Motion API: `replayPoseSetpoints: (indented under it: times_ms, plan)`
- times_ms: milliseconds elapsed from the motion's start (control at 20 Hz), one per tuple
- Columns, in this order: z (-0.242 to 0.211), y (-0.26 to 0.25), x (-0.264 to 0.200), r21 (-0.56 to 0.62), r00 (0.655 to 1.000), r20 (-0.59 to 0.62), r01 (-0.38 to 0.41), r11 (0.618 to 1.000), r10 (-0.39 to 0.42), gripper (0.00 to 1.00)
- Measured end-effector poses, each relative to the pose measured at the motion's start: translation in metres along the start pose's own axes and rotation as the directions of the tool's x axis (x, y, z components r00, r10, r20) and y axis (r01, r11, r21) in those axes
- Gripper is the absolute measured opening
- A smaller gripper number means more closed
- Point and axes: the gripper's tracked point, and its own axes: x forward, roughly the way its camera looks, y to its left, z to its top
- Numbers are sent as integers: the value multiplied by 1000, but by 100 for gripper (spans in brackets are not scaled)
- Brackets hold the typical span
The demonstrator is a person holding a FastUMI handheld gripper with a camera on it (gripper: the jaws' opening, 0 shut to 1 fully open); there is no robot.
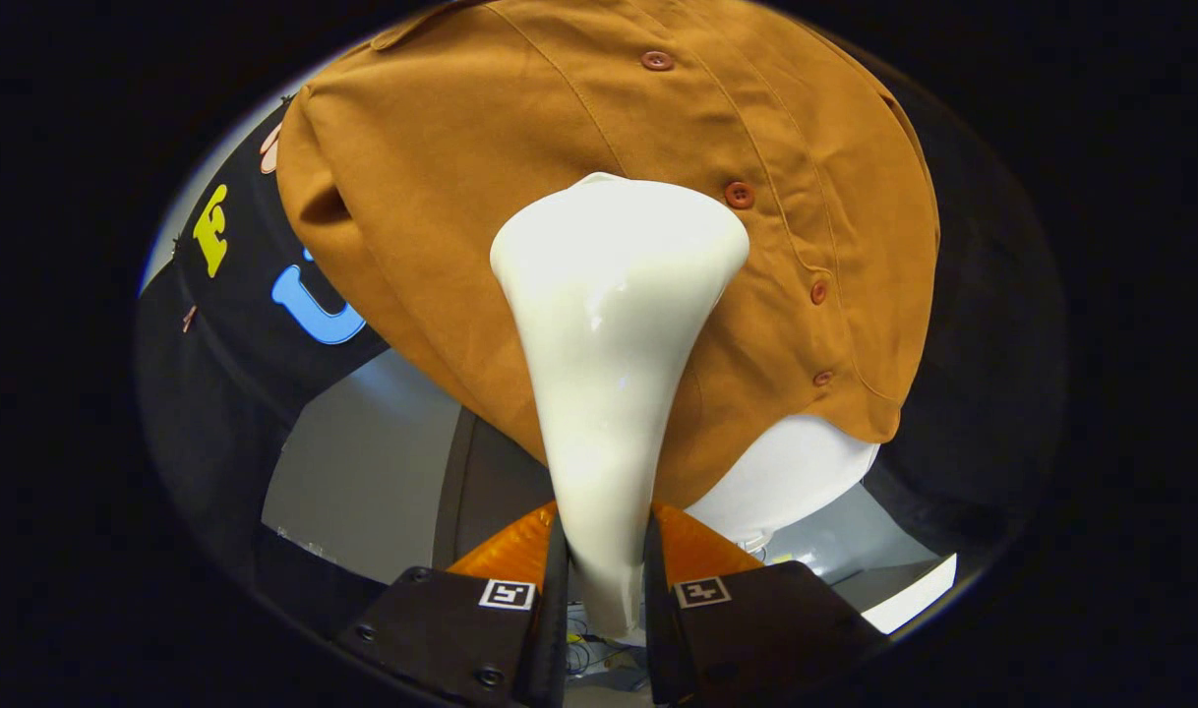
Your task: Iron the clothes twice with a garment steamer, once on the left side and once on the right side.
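Observation:
My gripper (605, 580) is shut on the narrow handle of a white garment steamer (609, 334). The steamer widens upward into a broad head that lies against the front of a brown button-up shirt (481, 197). The head rests just left of the shirt's button placket (756, 206), about mid-height. The shirt hangs on a white mannequin torso (791, 477), whose bare lower part shows below the hem to the right of the steamer. The steamer's face is hidden against the cloth.
The booth's black cloth wall (225, 374) hangs to the left of the shirt. A pale grey wall panel (363, 472) and a dark upright post (481, 482) show below the shirt's hem. Loose cables (589, 654) lie low down between the fingers.

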Motion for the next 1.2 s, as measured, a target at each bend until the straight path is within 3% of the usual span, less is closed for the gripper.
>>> replayPoseSetpoints:
  times_ms: [200, 350, 800, 1000, 1200]
  plan:
    - [0, -3, -14, 7, 1000, 23, 19, 1000, -19, 37]
    - [24, -8, -44, 12, 991, 127, 40, 999, -41, 37]
    - [143, -43, -129, 9, 894, 438, 99, 995, -93, 36]
    - [184, -56, -136, 7, 865, 497, 77, 997, -71, 36]
    - [204, -67, -129, 9, 864, 502, 48, 999, -46, 36]
